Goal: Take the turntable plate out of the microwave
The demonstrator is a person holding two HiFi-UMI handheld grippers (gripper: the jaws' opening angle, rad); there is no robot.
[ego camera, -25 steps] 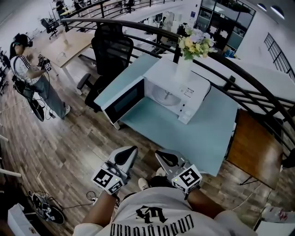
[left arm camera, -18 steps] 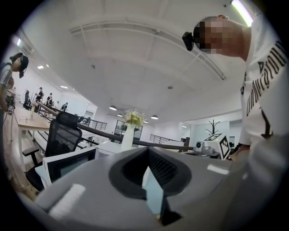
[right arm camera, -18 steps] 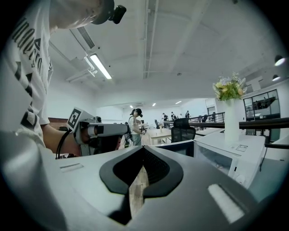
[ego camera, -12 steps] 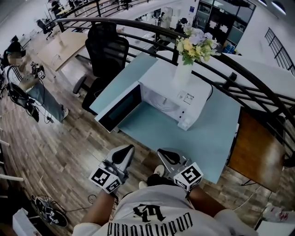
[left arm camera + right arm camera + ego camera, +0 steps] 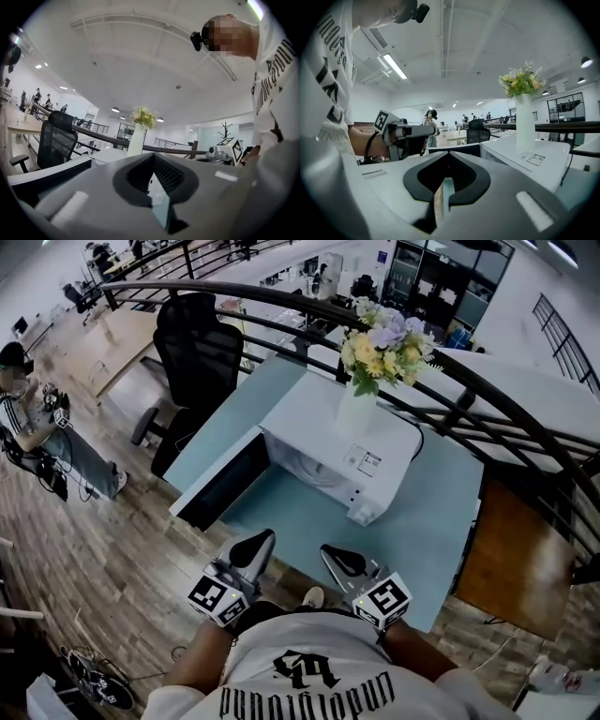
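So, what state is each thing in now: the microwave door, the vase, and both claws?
Microwave door, open wide.
Vase, upright on the microwave, flowers in it.
Left claw, shut, holding nothing.
Right claw, shut, holding nothing.

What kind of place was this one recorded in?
Probably an open-plan office, seemingly on a railed upper level: a black office chair, a wooden desk beyond it, and a dark railing behind the table with the microwave.
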